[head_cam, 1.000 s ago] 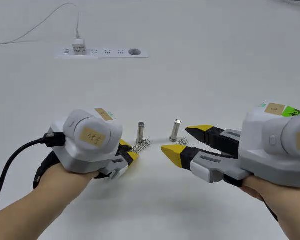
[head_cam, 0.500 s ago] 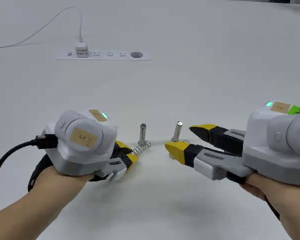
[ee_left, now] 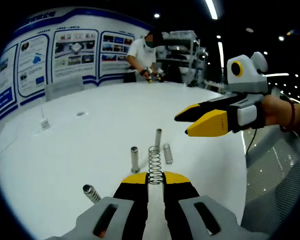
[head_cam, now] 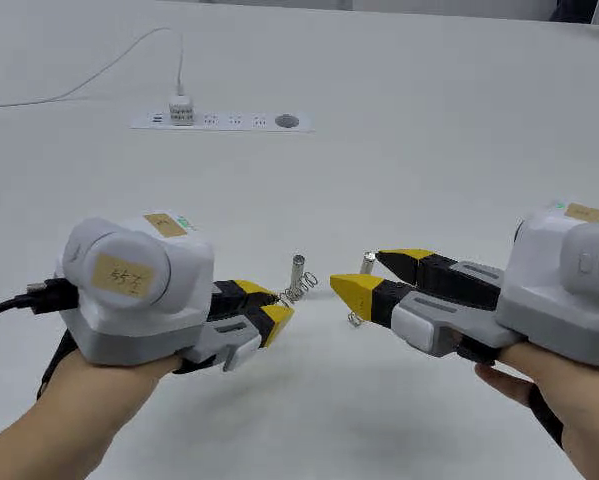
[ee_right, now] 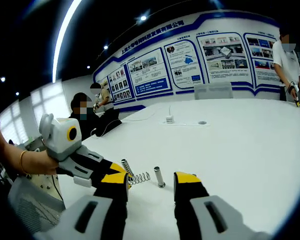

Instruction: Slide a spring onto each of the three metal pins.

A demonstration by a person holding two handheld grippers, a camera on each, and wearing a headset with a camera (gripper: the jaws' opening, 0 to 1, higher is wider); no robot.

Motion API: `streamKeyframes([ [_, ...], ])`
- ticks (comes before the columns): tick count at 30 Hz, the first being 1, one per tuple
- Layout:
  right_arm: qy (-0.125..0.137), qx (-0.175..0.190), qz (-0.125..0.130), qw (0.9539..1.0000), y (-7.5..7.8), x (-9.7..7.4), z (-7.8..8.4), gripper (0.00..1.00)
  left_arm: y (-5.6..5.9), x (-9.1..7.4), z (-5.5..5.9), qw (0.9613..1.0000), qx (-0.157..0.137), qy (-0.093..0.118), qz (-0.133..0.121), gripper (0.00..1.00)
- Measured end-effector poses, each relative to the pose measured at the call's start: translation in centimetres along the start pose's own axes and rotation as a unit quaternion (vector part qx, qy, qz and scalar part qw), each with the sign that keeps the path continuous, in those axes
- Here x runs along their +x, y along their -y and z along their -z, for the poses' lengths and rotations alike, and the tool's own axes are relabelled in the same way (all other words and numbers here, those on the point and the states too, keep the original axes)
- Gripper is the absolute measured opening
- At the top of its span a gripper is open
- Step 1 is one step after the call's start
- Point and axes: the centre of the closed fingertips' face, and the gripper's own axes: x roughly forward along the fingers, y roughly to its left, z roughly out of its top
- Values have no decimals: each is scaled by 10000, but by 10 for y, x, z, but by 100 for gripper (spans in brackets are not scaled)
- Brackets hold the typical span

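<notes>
Well, nearest me my left tool (ee_left: 155,177) is pressed together on one end of a spring (ee_left: 154,161). The spring sticks out past the yellow tips as a thin, bright wire coil with evenly spaced turns (silver-grey against the white counter (ee_left: 64,150)). My right tool (ee_right: 151,181) is spread, its black-and-yellow jaws wide apart with nothing between them, and it points toward the left tool from the other side.

The held spring's free end is just beside an upright metal pin (ee_left: 134,159), a short, bare, shiny cylinder with a flat top. A second upright pin (ee_left: 158,138) stands a little further off, close to the right tool's tips. Near it is a second spring (ee_left: 168,153), and I cannot tell whether it stands or lies. Off to the left in the left gripper view a third pin (ee_left: 91,193) shows tilted. It seems to carry coils, but that is too small to be sure.

Further back a white power strip (head_cam: 219,121) lies on the counter with a plug (head_cam: 181,104) in it. Farthest off is a wall of blue-bordered posters (ee_right: 210,52).
</notes>
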Motion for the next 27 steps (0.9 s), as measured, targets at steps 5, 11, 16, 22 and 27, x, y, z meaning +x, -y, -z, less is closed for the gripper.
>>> streamKeyframes([
  [5, 103, 268, -203, 9994, -9, 4, -6, 36, 6, -8, -10, 9994, -224, 237, 88, 10],
  [11, 240, 679, -485, 9962, -21, 9, -13, 32, 11, -15, -22, 9980, -366, 500, 140, 10],
  [16, 282, 1018, -588, 9927, -25, 12, -16, 30, 16, -20, -31, 9966, -372, 713, 194, 10],
  [22, 300, 1431, -700, 9868, -29, 15, -17, 26, 17, -23, -36, 9954, -364, 866, 193, 10],
  [27, 293, 1689, -748, 9823, -33, 16, -16, 23, 20, -26, -42, 9936, -367, 1038, 244, 10],
])
